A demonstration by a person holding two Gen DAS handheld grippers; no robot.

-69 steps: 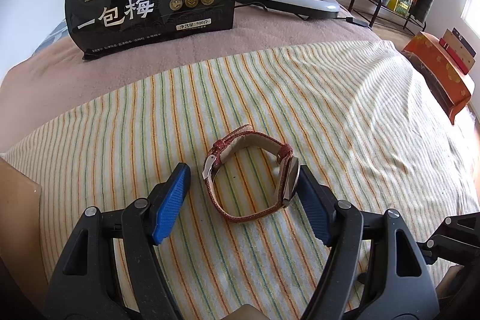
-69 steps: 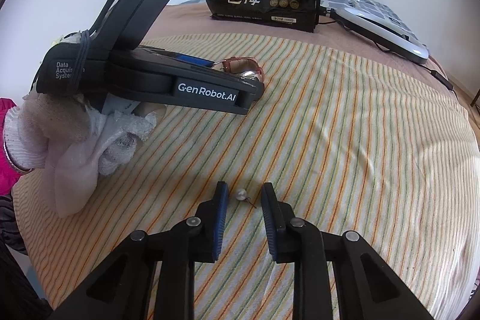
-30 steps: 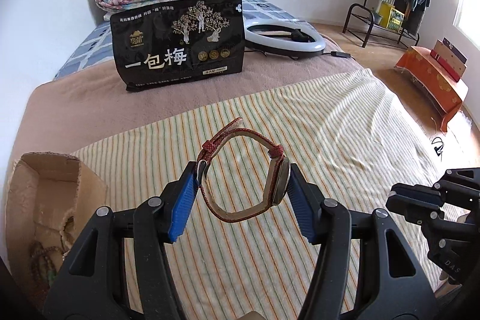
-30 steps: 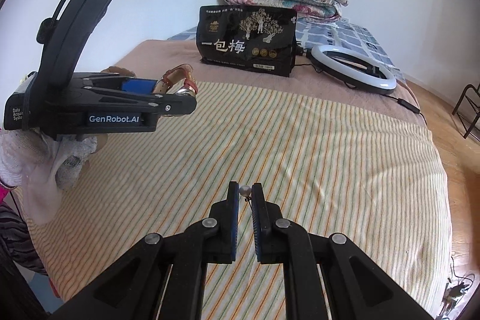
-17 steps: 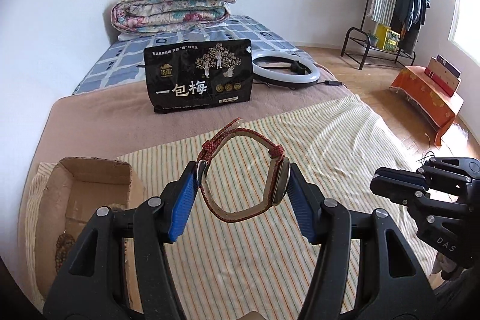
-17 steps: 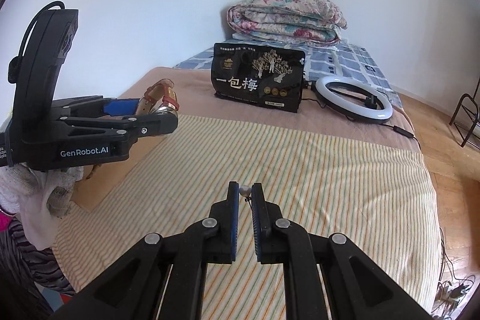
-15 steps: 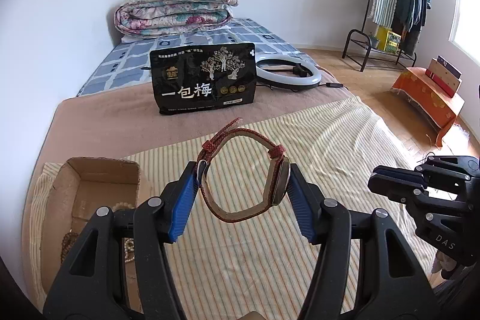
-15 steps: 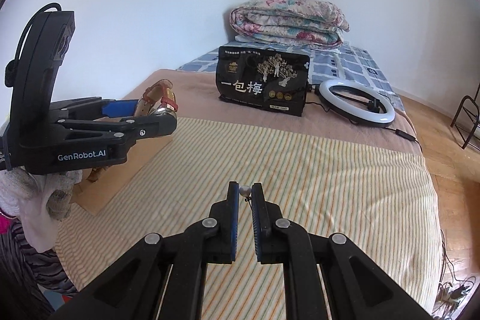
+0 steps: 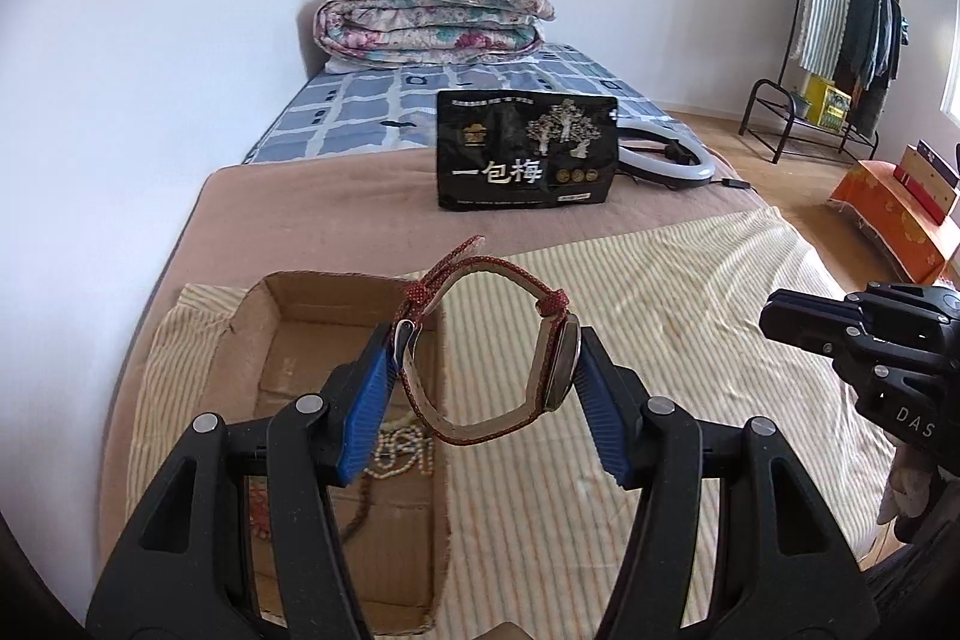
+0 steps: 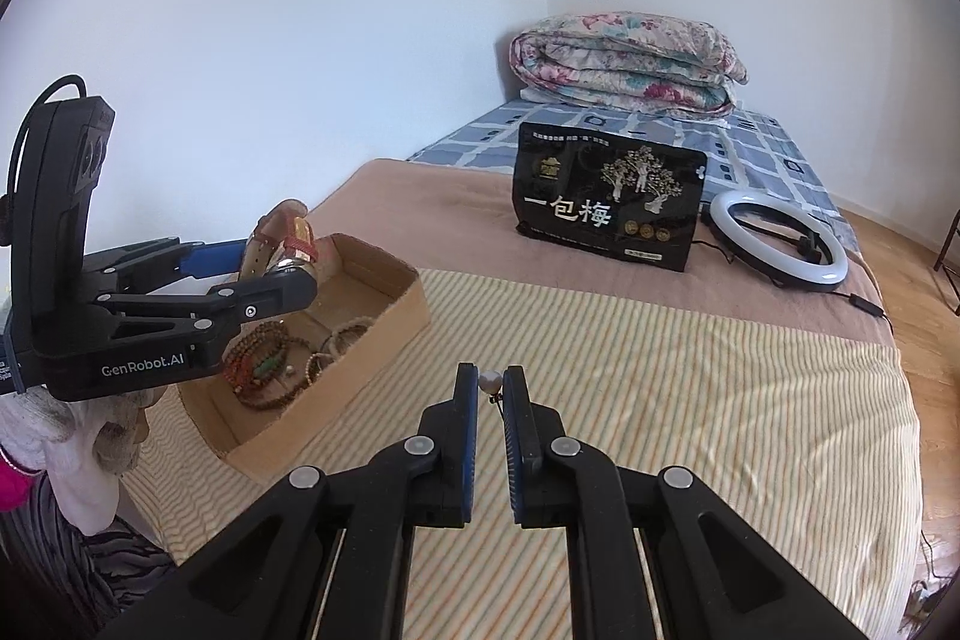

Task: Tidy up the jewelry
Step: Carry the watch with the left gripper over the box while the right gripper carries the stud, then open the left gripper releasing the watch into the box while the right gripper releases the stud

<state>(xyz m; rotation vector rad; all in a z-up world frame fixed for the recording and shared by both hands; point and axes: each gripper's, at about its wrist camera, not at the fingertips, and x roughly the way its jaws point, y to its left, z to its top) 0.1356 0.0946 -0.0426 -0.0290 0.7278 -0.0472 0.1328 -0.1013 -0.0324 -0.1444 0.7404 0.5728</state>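
So the left gripper [image 9: 483, 385], black with blue ribbed pads, is clamped about halfway open on a wristwatch with a red woven strap and a metal case [image 9: 489, 355]. One pad presses the buckle side of the strap loop, the other presses the watch face, and the whole thing hangs in the air between the fingers. Right under and a bit to the left of it sits a shallow brown cardboard box [image 9: 354, 292] with beaded bracelets [image 10: 264, 361] piled inside; from the right wrist view the watch sits over the box's near end.

The right gripper [image 10: 491, 385] is squeezed nearly all the way closed on a tiny white pearl earring [image 10: 490, 381], pinched right at the fingertips with a thin pin poking out below it. The box is off to its left, and the yellow striped cloth [image 10: 660, 370] on the bed lies beneath it.

Further ahead of both grippers there's a black snack bag with white Chinese lettering [image 9: 528, 157] standing up, a white ring light [image 10: 780, 241] just beside it, and a folded floral quilt [image 9: 432, 13] against the far wall.
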